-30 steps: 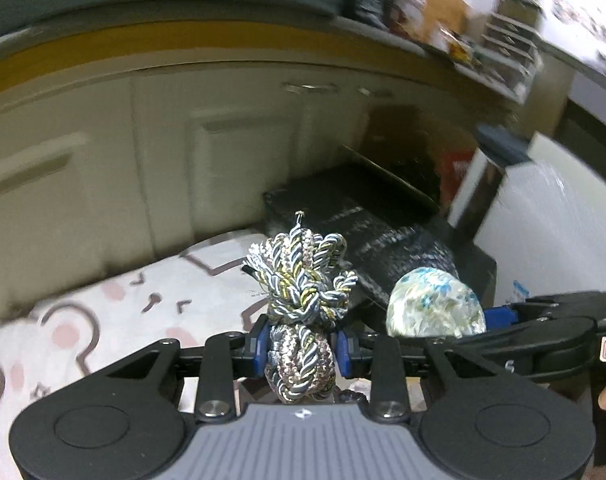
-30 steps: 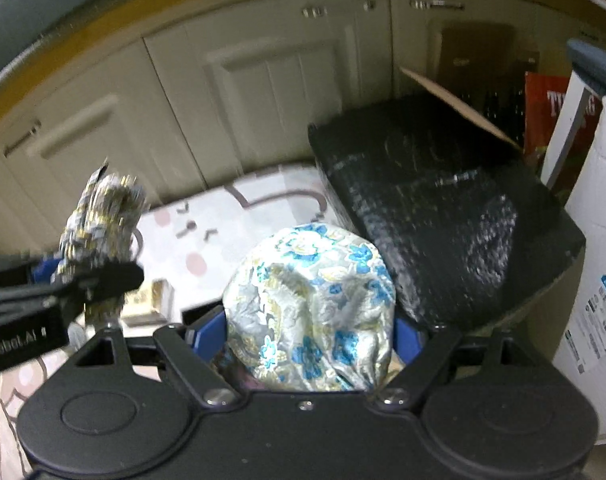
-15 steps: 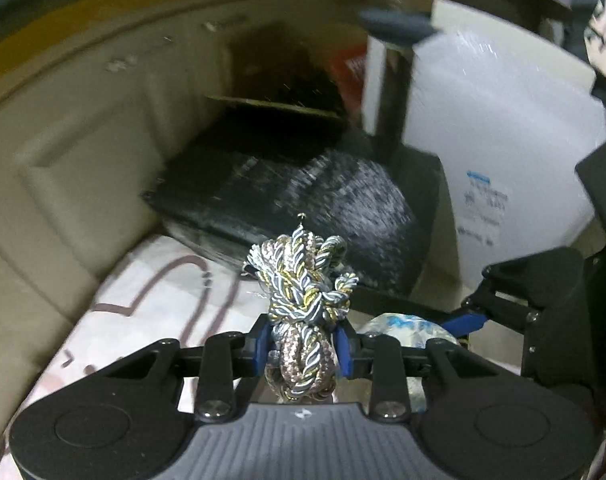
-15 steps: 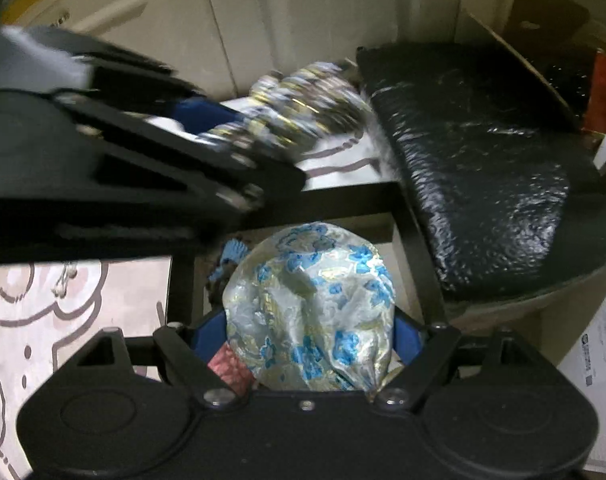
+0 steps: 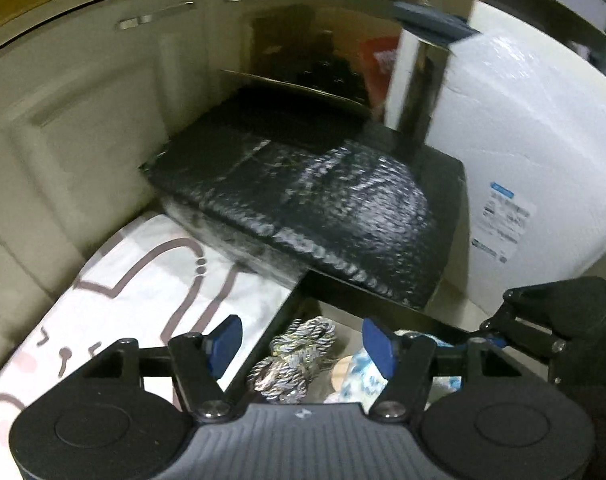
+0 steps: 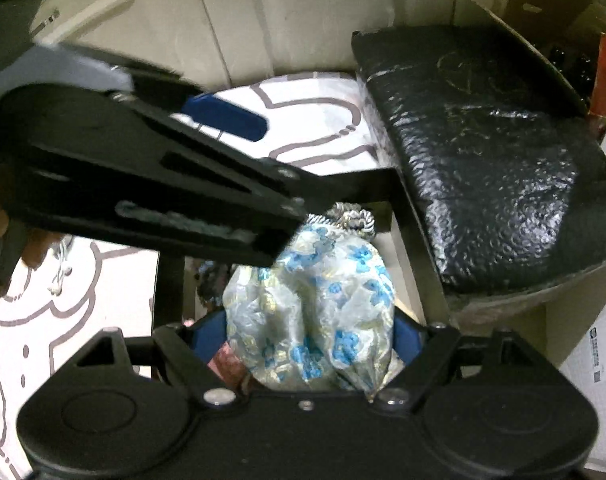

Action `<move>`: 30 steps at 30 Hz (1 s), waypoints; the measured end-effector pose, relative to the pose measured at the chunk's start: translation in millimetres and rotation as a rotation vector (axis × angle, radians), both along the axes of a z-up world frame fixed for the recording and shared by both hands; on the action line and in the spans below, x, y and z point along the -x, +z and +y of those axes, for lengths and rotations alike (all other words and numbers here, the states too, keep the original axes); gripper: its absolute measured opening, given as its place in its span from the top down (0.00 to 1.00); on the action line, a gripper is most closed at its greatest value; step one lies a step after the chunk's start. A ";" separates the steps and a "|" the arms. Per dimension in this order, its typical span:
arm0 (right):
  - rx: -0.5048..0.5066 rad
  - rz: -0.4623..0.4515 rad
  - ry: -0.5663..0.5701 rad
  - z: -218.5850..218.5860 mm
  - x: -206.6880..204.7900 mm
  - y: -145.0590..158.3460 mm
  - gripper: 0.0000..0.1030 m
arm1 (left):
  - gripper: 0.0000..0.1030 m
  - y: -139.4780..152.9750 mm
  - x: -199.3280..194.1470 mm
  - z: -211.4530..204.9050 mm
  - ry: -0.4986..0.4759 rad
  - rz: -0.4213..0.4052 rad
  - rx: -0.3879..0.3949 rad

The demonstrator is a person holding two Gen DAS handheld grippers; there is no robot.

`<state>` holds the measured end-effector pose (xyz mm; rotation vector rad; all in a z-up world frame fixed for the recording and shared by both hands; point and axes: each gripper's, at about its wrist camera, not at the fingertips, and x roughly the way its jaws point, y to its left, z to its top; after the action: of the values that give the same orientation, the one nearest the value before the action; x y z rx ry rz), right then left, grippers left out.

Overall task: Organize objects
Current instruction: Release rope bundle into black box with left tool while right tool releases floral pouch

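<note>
The knotted rope bundle (image 5: 297,356) lay loose in the gap below the left gripper (image 5: 303,338), between its two blue-padded fingers (image 5: 225,338) but touching neither; those fingers stood wide apart. The bundle sat inside a dark-framed bin (image 5: 383,308) just right of the patterned white cloth (image 5: 151,280) on the worktop, and its long axis ran roughly near to far, the far loops tilting a little to the right. In the right wrist view only its far tip (image 6: 353,218) showed, beyond the pouch.

The right gripper (image 6: 309,332) was clamped on a floral brocade pouch (image 6: 315,312), silver with blue flowers, gripped at its near end. The pouch bulged away from the fingers toward the far side, its long axis near to far, its rounded end over the bin's opening and close against the rope.

The left gripper reached in from the left across the right wrist view (image 6: 151,184), angled down toward the bin, one blue pad (image 6: 227,118) seen side-on. In the left wrist view the right gripper (image 5: 551,320) came in from the right at a similar height, with the pouch (image 5: 363,376) partly visible beside the rope.

A black bubble-wrapped parcel (image 5: 303,204) lay just beyond the bin.
</note>
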<state>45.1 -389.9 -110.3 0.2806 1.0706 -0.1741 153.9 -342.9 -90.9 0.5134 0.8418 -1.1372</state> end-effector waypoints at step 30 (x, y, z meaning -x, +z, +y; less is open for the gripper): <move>0.033 -0.112 -0.227 -20.5 19.9 16.0 0.05 | 0.33 14.8 0.1 83.4 0.366 0.094 0.018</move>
<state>25.2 -410.3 -94.3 0.3779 0.9223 -0.3754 153.8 -259.5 -76.0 0.2767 0.9611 -0.8354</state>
